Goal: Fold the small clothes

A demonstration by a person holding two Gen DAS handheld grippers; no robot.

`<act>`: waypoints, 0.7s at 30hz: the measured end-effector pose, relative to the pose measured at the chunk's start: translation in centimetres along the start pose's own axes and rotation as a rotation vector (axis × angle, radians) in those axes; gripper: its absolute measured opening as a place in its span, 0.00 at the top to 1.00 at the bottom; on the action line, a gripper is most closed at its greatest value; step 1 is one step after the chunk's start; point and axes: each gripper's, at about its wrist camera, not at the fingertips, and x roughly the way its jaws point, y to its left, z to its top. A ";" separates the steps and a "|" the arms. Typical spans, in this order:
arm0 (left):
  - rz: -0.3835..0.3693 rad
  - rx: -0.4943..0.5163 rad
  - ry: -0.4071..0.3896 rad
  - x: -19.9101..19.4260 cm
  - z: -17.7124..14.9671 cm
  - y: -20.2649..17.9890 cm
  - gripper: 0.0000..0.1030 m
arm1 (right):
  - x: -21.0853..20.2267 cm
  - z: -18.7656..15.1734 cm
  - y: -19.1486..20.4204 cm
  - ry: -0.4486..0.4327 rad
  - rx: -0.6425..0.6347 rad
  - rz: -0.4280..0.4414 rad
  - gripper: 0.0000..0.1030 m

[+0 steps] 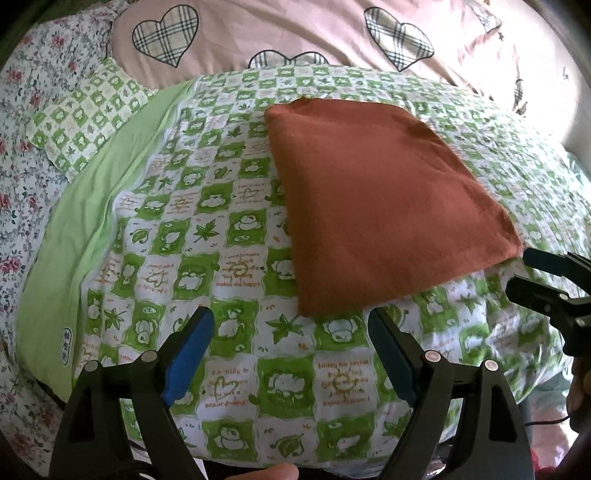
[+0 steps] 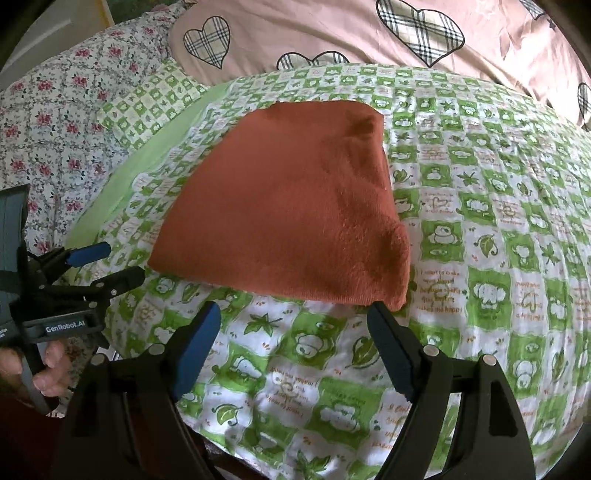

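Note:
A rust-brown small garment lies folded into a flat, roughly square pad on the green-and-white checked quilt. My left gripper stands open just short of the garment's near corner, nothing between its blue pads. In the right wrist view the garment sits straight ahead, its near right corner just past my right gripper, which is open and empty. The right gripper also shows at the right edge of the left wrist view, beside the garment's right corner. The left gripper shows at the left, held by a hand.
A pink quilt with plaid hearts lies behind the checked quilt. A checked pillow and a plain green strip lie to the left, on a floral sheet. The quilt's surface spreads out right of the garment.

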 end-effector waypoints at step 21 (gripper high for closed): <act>0.072 0.012 -0.020 1.9 5.1 -0.7 0.16 | 1.8 5.4 0.0 0.039 -0.041 0.004 0.17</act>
